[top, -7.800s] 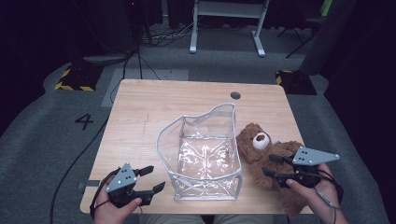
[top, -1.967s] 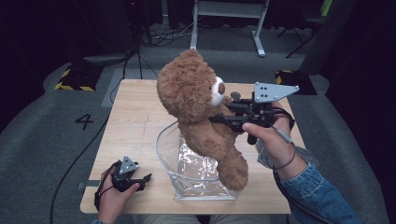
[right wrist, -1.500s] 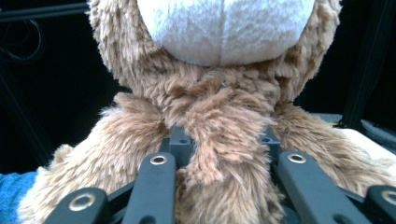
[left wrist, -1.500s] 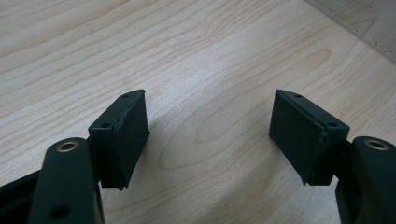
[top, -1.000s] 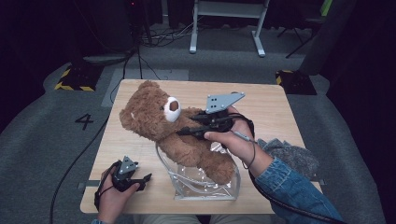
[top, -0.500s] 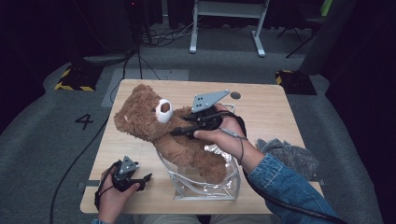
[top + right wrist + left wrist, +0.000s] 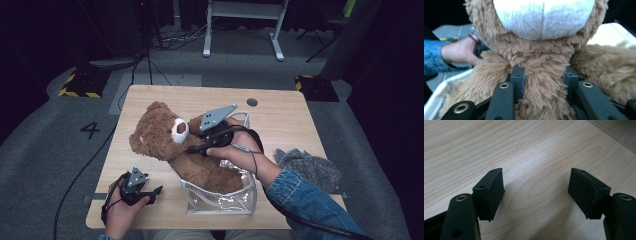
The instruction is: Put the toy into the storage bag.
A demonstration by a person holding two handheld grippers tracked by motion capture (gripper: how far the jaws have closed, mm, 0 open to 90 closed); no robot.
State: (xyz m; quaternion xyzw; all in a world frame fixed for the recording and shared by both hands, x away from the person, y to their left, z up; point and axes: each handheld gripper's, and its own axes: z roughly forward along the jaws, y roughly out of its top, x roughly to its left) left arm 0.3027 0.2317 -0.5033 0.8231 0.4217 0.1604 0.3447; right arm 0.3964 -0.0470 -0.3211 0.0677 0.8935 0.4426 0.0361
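Pinching the teddy bear (image 7: 544,82) at its neck, the right gripper (image 7: 544,82) jaws hold fur between them; left gripper (image 7: 536,192) jaws gape wide.

- right gripper (image 7: 192,148): forearm reaches in from lower right, jaws pointing left; pads pressed into a fold of brown fur, jaws having just eased open a little
- left gripper (image 7: 150,192): low at near left, in the hand; jaws wide apart, nothing between

Brown plush teddy bear (image 7: 192,160) with white muzzle, lying tilted, lower body inside the clear plastic open-topped bin (image 7: 220,202), head and shoulders leaning out over its left rim.
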